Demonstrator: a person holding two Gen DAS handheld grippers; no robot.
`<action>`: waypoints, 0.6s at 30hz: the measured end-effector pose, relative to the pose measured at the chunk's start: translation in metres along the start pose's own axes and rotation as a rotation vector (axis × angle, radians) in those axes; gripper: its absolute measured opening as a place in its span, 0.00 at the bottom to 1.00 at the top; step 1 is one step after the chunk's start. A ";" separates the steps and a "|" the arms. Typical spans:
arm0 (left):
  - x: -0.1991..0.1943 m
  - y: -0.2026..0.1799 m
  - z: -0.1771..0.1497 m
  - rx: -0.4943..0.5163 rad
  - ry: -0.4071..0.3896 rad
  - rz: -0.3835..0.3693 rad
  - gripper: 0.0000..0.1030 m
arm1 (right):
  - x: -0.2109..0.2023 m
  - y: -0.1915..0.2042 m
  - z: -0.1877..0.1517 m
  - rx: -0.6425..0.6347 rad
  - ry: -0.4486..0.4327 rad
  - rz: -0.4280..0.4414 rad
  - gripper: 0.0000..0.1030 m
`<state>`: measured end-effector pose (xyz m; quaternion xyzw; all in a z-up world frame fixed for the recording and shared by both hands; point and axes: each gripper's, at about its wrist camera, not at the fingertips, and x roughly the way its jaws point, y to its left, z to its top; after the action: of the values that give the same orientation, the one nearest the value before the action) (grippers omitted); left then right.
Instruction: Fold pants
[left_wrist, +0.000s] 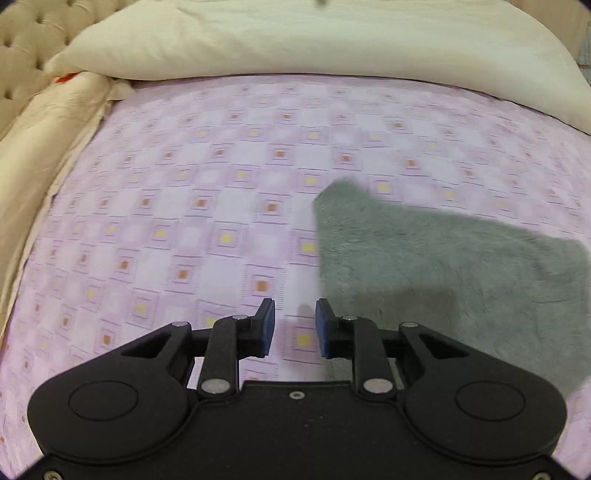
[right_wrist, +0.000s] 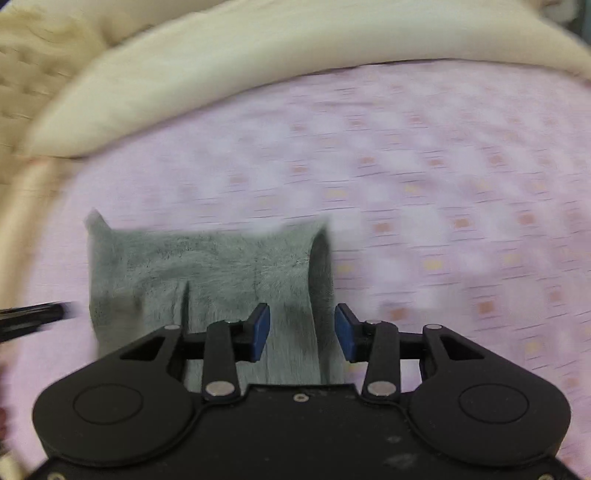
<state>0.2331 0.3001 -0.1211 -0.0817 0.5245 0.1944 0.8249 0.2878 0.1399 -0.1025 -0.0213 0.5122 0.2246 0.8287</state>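
The pants (left_wrist: 443, 266) are a fuzzy grey-green garment lying flat on the pink patterned bed sheet (left_wrist: 207, 192). In the left wrist view they spread over the right half of the frame. My left gripper (left_wrist: 294, 326) hangs above the sheet just left of their edge, jaws apart with only sheet between them. In the right wrist view the pants (right_wrist: 207, 269) form a folded block, and my right gripper (right_wrist: 302, 332) hovers over their right edge, jaws apart and nothing pinched. The picture is blurred. A dark part of the other gripper (right_wrist: 33, 317) shows at the left edge.
A cream duvet (left_wrist: 332, 40) is bunched along the far side of the bed. A beige tufted headboard (left_wrist: 22, 48) and a cream blanket (left_wrist: 44, 140) run along the left. Bare pink sheet (right_wrist: 461, 192) stretches to the right of the pants.
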 end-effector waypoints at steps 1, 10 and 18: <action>-0.002 -0.002 -0.002 0.015 -0.013 -0.003 0.30 | 0.000 0.003 -0.001 -0.007 -0.028 -0.023 0.41; 0.034 -0.067 0.026 0.182 -0.058 -0.119 0.39 | 0.017 0.074 0.004 -0.310 -0.183 0.026 0.22; 0.076 -0.105 0.030 0.334 -0.045 -0.037 0.35 | 0.091 0.041 0.020 -0.283 -0.081 -0.078 0.00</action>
<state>0.3286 0.2323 -0.1833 0.0510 0.5295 0.0909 0.8419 0.3223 0.2138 -0.1630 -0.1487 0.4406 0.2627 0.8454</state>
